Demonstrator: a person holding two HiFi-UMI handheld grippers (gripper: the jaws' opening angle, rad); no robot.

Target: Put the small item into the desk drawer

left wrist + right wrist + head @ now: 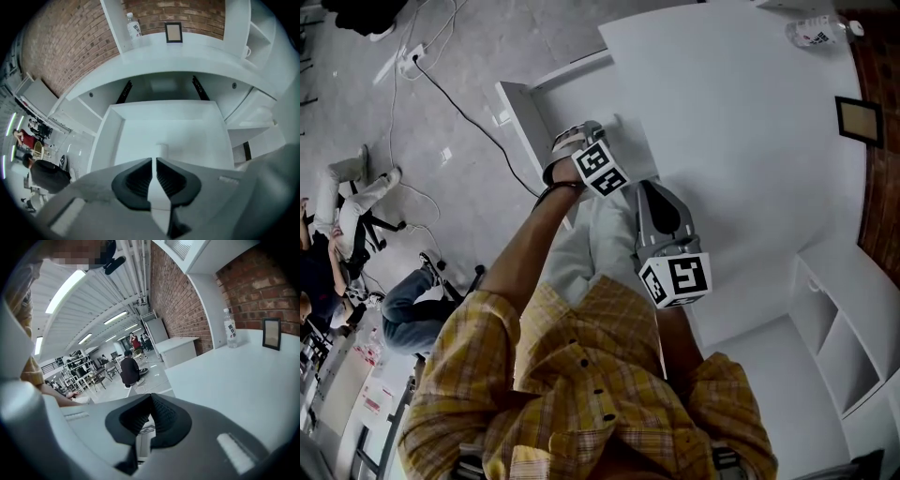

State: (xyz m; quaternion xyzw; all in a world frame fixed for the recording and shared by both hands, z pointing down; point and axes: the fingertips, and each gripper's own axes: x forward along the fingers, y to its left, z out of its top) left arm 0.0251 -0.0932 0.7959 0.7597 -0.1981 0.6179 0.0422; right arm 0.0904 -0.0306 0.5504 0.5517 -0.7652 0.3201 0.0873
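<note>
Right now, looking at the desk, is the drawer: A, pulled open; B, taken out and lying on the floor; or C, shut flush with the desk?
A: the drawer stands pulled out from under the desk top, and the left gripper view looks into its inside, with the slide rails showing behind it.

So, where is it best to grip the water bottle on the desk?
Grip the water bottle across its round body, below the cap, jaws level, coming from the desk's open front: it stands upright, with the brick wall close behind.
</note>
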